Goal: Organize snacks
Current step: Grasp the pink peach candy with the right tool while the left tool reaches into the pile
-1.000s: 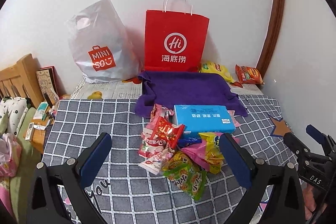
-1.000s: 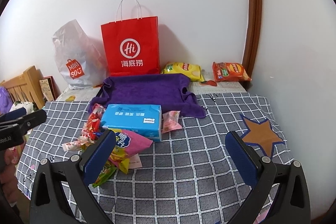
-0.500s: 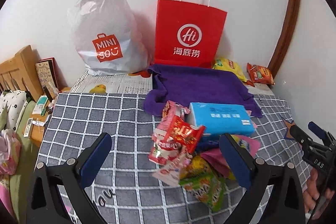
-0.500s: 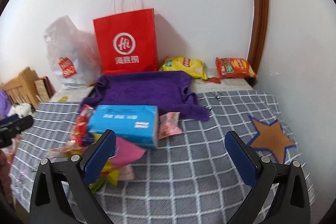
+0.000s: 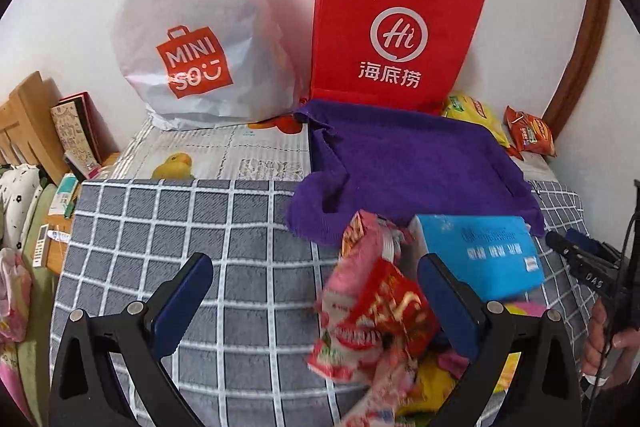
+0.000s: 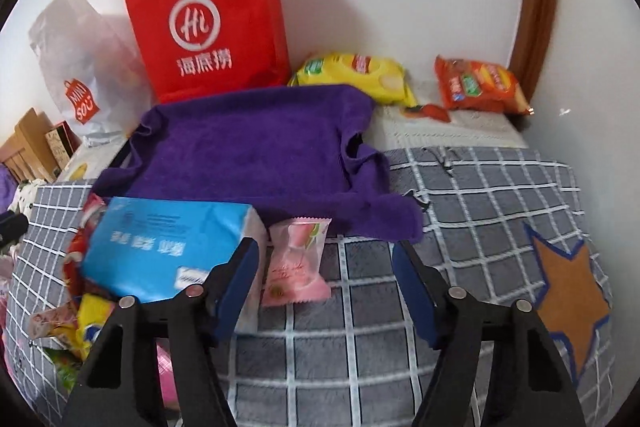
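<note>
A grey checked blanket [image 6: 480,195] covers the bed, with a purple towel [image 6: 256,151] spread at its far side. Behind the towel a red paper bag [image 5: 396,27] and a white plastic bag [image 5: 188,39] lean on the wall. A blue tissue pack [image 6: 168,247] lies on a heap of snack packets [image 5: 380,311]. The left hand-held gripper [image 5: 316,303] hangs wide open over that heap, gripping nothing. The right hand-held gripper [image 6: 324,287] is closing, a small pink snack packet [image 6: 298,267] lying between its jaws, untouched.
</note>
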The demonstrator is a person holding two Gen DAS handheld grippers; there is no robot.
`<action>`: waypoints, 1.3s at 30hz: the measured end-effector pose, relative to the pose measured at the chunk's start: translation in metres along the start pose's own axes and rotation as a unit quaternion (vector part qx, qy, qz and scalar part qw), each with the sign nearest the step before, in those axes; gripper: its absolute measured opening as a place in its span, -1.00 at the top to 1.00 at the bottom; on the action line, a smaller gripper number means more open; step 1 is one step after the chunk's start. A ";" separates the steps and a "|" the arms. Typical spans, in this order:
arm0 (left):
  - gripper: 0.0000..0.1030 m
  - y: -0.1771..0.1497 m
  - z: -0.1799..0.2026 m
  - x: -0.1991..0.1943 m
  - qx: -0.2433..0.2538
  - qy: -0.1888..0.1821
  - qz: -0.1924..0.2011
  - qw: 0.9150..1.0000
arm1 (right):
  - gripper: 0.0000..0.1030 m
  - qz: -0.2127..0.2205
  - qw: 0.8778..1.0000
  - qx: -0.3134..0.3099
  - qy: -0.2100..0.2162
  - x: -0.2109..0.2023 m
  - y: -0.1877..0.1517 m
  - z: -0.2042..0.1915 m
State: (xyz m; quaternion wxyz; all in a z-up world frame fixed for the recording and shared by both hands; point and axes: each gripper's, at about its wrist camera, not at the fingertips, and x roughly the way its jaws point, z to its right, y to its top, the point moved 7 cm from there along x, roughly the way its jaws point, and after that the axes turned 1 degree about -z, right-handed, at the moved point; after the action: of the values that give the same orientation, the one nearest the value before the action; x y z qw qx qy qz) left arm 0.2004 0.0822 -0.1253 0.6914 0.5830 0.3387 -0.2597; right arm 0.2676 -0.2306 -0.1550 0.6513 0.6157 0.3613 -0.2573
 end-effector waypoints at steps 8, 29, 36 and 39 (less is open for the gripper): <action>-0.99 -0.001 -0.007 0.036 -0.011 0.000 -0.021 1.000 | -0.14 -0.044 0.998 -0.002 0.040 0.042 -0.011 -0.006; -0.99 -0.029 -0.025 0.022 -0.008 0.015 -0.034 0.999 | 0.45 -0.039 0.999 0.007 0.037 0.032 -0.018 0.007; -0.99 -0.043 -0.009 0.004 0.002 -0.027 -0.039 0.999 | 0.43 -0.056 0.998 -0.008 0.033 0.008 -0.056 0.014; -0.99 -0.053 0.001 0.004 0.016 -0.039 -0.050 0.998 | 0.30 -0.048 0.998 -0.020 0.024 0.008 -0.066 0.009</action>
State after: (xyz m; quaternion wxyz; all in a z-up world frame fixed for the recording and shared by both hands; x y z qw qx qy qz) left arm 0.1632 0.0716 -0.1620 0.6808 0.5654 0.3366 -0.3218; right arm 0.2219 -0.2456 -0.2019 0.6414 0.5906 0.4113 -0.2658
